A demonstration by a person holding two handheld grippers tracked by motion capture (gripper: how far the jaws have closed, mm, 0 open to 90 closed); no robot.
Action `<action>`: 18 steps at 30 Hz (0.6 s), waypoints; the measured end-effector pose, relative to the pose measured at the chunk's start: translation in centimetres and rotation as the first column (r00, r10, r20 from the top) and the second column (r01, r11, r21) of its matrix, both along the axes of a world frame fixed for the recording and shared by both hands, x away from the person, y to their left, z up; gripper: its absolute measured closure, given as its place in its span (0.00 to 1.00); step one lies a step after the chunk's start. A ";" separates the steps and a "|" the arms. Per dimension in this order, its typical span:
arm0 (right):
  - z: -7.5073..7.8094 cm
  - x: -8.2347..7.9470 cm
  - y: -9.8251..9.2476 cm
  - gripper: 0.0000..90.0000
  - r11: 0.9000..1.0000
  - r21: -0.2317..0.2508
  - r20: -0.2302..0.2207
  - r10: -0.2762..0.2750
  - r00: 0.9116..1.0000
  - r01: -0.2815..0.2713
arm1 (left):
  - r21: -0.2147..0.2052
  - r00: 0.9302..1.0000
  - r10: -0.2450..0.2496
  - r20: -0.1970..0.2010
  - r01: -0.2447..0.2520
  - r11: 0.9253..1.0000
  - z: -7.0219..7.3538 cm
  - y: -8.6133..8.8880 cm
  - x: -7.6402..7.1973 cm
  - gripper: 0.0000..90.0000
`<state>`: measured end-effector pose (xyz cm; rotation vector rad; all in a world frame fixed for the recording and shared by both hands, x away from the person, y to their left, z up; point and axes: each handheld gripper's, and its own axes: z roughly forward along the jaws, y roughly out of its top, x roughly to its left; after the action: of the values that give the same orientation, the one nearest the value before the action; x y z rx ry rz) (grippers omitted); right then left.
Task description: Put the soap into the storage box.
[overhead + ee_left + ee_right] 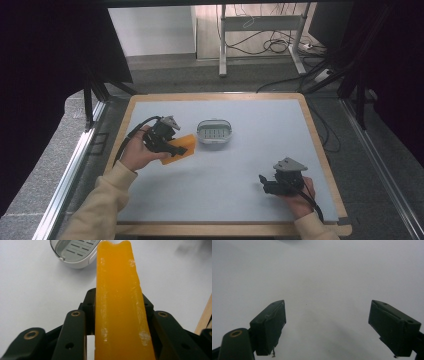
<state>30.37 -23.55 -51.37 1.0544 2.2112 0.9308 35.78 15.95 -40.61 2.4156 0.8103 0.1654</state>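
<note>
1. A person sits at a bench (240,165) with a pale grey top and a wooden rim, seen from above. Both forearms, in cream sleeves, come in from the bottom edge.
2. The person's left hand (137,155) holds the left gripper (172,147) over the left part of the bench.
3. That gripper is closed on an orange bar (181,147), a waxy, soap-like block. In the left gripper view the bar (117,305) stands on edge between the two black jaws and runs forward past them.
4. A small white oval dish (214,132) with a slotted grey insert sits near the middle of the bench, just beyond the bar's far end. In the left gripper view the dish (75,252) lies ahead and to the left of the bar's tip.
5. The person's right hand (300,197) holds the right gripper (265,184) low over the right front part of the bench, well apart from the dish.
6. In the right gripper view its jaws are spread wide, with nothing but bare bench surface (324,290) between them.
</note>
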 end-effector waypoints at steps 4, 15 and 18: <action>0.0 0.0 0.0 0.17 1.000 0.000 -0.001 0.000 1.000 0.000 | 0.004 1.000 -0.007 0.005 0.007 1.000 0.2 -0.2 0.3 0.69; 0.0 0.0 0.0 0.17 1.000 -0.003 0.000 -0.001 1.000 0.001 | 0.002 1.000 -0.026 0.004 0.026 1.000 0.7 -0.7 1.8 0.69; 0.0 0.0 0.0 0.17 1.000 -0.003 0.000 -0.001 1.000 0.001 | -0.002 0.999 -0.034 0.007 0.034 0.999 0.7 -0.9 2.2 0.69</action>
<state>30.41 -23.57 -51.42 1.0539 2.2115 0.9263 37.99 15.08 -39.88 2.4243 0.7651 0.1597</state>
